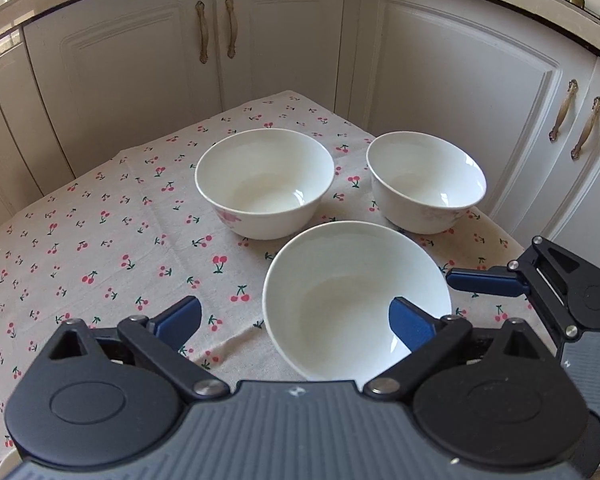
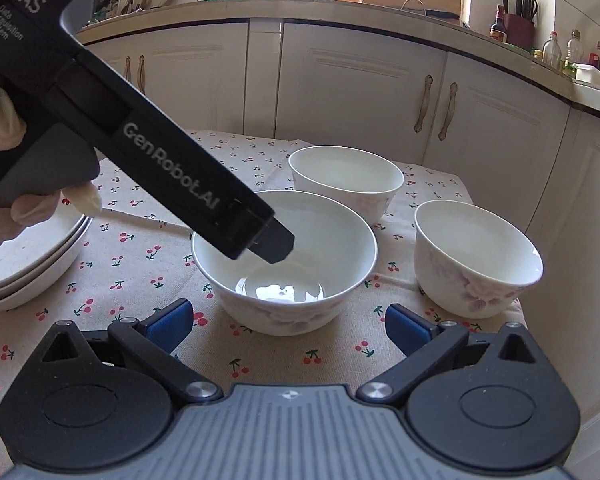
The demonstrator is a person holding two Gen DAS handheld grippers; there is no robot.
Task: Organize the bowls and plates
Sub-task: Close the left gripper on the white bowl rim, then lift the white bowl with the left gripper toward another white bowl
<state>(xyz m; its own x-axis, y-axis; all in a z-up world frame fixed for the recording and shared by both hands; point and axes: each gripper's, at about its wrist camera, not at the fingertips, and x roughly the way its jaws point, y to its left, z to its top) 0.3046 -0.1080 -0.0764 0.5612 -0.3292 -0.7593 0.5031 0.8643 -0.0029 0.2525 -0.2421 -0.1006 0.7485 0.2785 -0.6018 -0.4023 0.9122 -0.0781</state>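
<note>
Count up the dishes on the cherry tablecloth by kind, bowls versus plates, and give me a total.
Bowls: 3, the near bowl, the far bowl and the right bowl.
Plates: 2 showing, in the plate stack at the left edge, partly hidden.
Total: 5 dishes in view.

Both grippers share one build. The left gripper (image 1: 294, 322) has blue finger pads on black linkage arms with silver pivot screws, round black housings and a ribbed grey body behind the jaws. The right gripper (image 2: 288, 324) matches. White lettering "GenRobot.AI" and "DAS" marks the left gripper's black body, held by a cream-gloved hand (image 2: 0, 128).
</note>
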